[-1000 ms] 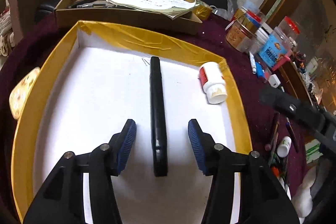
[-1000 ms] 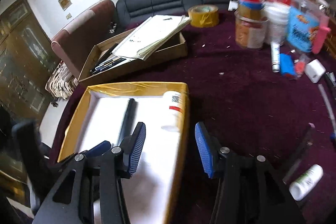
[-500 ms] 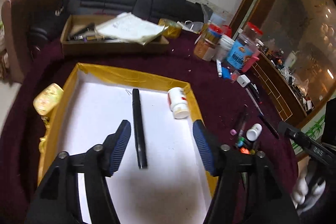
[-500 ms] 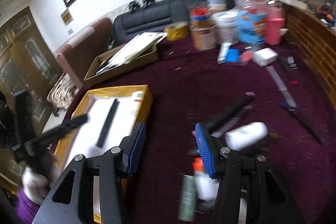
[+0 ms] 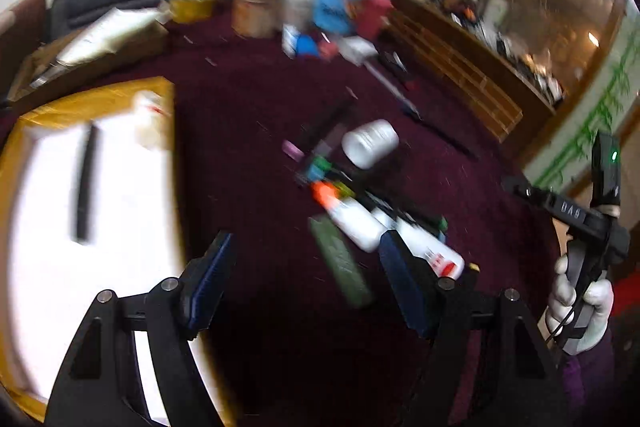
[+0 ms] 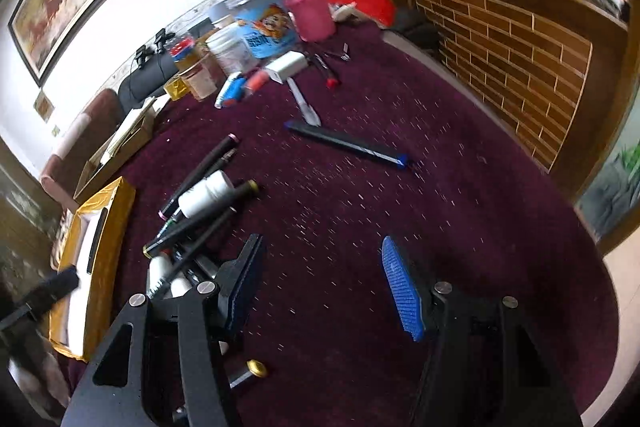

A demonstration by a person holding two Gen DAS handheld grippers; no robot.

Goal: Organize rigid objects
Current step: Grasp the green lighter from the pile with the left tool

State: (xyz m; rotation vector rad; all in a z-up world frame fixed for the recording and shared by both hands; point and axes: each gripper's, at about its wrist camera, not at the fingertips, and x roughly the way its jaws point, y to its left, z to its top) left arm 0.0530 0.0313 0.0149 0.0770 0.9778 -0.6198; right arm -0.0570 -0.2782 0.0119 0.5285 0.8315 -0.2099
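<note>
Both grippers are off the yellow tray (image 5: 24,131) now, over maroon cloth (image 6: 360,211). Left gripper (image 5: 304,281) and right gripper (image 6: 320,281) empty, jaws opening. Pen pile (image 5: 340,187) at 12 o'clock of left; black pen (image 5: 85,183) in tray at 10.

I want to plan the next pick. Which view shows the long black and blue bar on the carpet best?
The right wrist view: the bar lies whole, sharp and alone on the carpet. The left wrist view is motion-blurred; there it is only a dark streak.

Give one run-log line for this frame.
left gripper: opening, empty | right gripper: opening, empty | tray: black pen inside | pile: untouched
</note>
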